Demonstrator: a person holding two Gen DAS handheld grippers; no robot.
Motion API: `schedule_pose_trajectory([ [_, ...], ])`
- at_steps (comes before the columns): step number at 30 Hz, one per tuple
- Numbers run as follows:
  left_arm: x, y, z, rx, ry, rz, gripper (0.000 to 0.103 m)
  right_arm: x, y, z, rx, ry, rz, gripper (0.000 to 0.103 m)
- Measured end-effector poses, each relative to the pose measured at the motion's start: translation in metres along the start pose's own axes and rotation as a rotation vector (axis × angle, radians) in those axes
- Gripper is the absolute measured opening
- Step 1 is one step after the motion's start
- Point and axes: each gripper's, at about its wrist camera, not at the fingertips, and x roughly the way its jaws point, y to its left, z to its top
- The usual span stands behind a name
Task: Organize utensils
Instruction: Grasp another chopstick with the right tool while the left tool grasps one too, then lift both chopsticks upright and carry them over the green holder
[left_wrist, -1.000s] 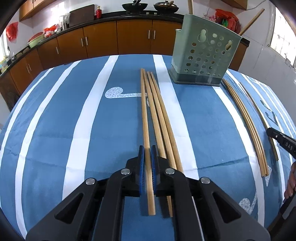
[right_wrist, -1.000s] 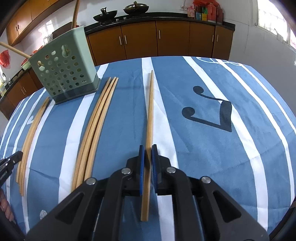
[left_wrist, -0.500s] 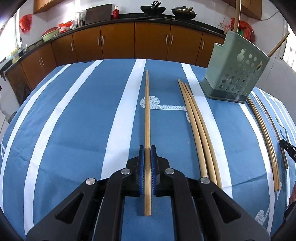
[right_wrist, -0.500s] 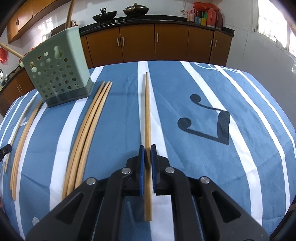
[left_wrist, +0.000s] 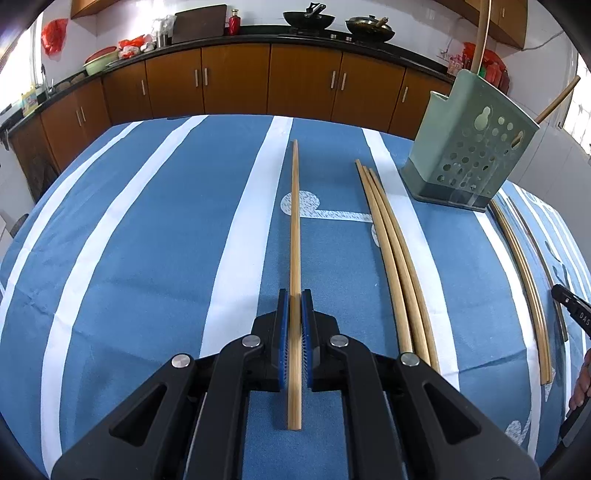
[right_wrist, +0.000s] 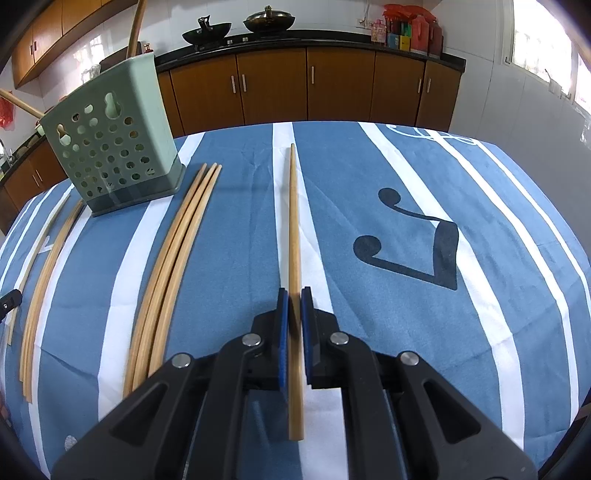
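The left gripper (left_wrist: 294, 295) is closed on one long wooden chopstick (left_wrist: 294, 229). The blue pads (left_wrist: 282, 332) press it from both sides, and the stick runs straight forward above the blue striped tablecloth (left_wrist: 147, 240). Its thick end sticks out behind the pads, toward the camera. To the right of this gripper, three chopsticks (left_wrist: 391, 251) lie side by side on the cloth, touching one another. Further right stands the green perforated holder (left_wrist: 469, 155), upright, with two long sticks (left_wrist: 482, 33) leaning out of its top. Past the holder, more chopsticks (left_wrist: 524, 273) lie near the right edge of the table.

The right gripper (right_wrist: 294, 293) is also clamped on a single chopstick (right_wrist: 293, 229), held the same way, with the thin tip pointing away. In this view the group of three (right_wrist: 173, 258) lies to the left on the cloth, the holder (right_wrist: 114, 140) stands behind them at the upper left, and another bundle (right_wrist: 44, 273) lies at the far left. A dark music note (right_wrist: 424, 243) is printed on the cloth to the right of the held stick. Brown cabinets (right_wrist: 306, 85) and two woks (right_wrist: 273, 18) are in the background.
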Motion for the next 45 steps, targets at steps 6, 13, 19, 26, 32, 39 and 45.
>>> schedule_pose_trajectory([
  [6, 0.0, 0.001, 0.0, -0.004, 0.0, -0.005, 0.008, 0.0, -0.002, 0.0, 0.013, 0.0, 0.015, 0.008],
  [13, 0.0, 0.002, 0.0, -0.007, 0.0, -0.008, 0.008, 0.0, -0.003, 0.0, 0.019, 0.0, 0.022, 0.009],
  [19, 0.0, 0.002, 0.0, -0.012, -0.001, -0.014, 0.008, 0.001, -0.003, 0.0, 0.021, 0.0, 0.023, 0.009],
  [26, -0.007, 0.0, -0.009, 0.003, 0.002, -0.018, 0.008, -0.004, -0.002, -0.007, 0.01, 0.002, 0.03, 0.009],
  [32, -0.009, -0.003, -0.01, 0.016, 0.008, -0.009, 0.007, -0.008, -0.006, -0.007, 0.028, 0.002, 0.044, 0.008],
  [39, -0.034, 0.005, -0.003, -0.016, -0.042, -0.039, 0.007, -0.042, -0.019, 0.001, 0.063, -0.097, 0.06, 0.008],
  [45, -0.064, 0.007, 0.013, -0.035, -0.144, -0.066, 0.007, -0.071, -0.025, 0.016, 0.073, -0.19, 0.067, 0.008],
])
